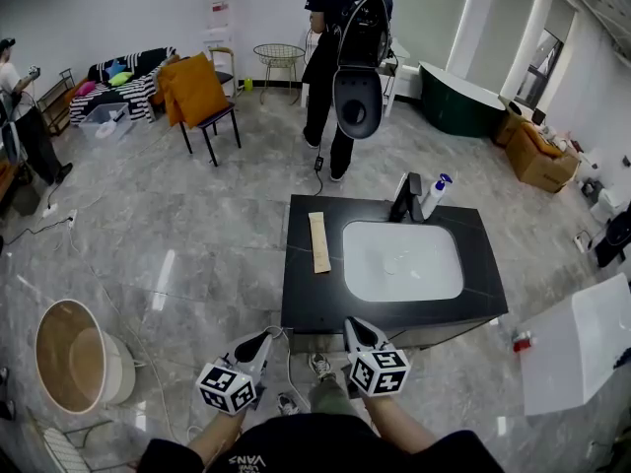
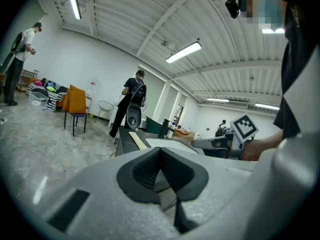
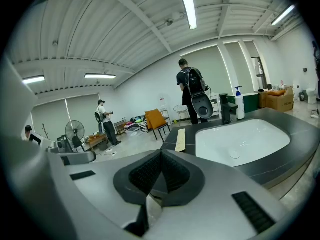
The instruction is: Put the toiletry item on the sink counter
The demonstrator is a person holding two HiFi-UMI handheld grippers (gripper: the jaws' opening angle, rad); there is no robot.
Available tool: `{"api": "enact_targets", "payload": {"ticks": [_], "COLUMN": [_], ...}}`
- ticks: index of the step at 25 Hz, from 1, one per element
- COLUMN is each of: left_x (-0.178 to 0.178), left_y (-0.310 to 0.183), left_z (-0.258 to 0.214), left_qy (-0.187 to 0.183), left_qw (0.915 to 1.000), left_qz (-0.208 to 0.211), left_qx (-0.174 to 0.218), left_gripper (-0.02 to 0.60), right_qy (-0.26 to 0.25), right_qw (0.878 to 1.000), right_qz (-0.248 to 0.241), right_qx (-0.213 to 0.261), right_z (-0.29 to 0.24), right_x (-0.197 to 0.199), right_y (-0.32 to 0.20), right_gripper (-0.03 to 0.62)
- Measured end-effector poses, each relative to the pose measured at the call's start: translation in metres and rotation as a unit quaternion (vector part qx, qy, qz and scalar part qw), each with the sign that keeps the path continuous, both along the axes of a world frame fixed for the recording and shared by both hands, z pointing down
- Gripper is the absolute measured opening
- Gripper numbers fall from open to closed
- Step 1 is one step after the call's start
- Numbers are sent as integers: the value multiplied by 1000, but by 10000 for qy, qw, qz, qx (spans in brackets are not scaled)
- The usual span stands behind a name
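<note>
The toiletry item (image 1: 318,241), a long, flat, tan piece, lies flat on the left part of the dark sink counter (image 1: 306,299). It is just left of the white basin (image 1: 402,260) and its long axis runs near to far. No gripper touches it.

A black faucet (image 1: 407,199) stands at the far edge of the basin. A white pump bottle (image 1: 435,194) with a blue head stands upright just to the right of the faucet.

The left gripper (image 1: 264,337) is held off the near edge of the counter, left of centre. Its jaws are pressed together at the tips, with nothing between them.

The right gripper (image 1: 353,323) is at the near edge of the counter, just beside the left one. Its jaws are likewise fully together and hold nothing.

A person with a backpack (image 1: 345,57) stands on the floor beyond the far edge of the counter. An orange chair (image 1: 202,97) stands far left. A round tub (image 1: 74,356) sits on the floor near left, well apart from the counter.
</note>
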State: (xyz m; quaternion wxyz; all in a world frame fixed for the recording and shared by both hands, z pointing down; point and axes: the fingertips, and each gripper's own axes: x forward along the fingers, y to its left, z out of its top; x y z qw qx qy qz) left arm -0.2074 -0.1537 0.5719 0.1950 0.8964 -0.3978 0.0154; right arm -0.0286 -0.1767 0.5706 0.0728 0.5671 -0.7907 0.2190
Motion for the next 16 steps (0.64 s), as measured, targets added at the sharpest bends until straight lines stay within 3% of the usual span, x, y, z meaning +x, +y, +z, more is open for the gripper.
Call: {"api": "enact_targets", "payload": {"ticks": [16], "left_x": [2], "left_y": [-15], "left_z": [-3], "left_qy": [27], "left_qw": [10000], "left_qz": [-13], "left_qx": [1], "left_gripper": [6], "right_qy": [-30], "right_qw": [10000], "right_qz": [5], "right_qx": [34], "right_z": [-5], "right_x": [-2], "right_y": [-17], "right_gripper": [-2]}}
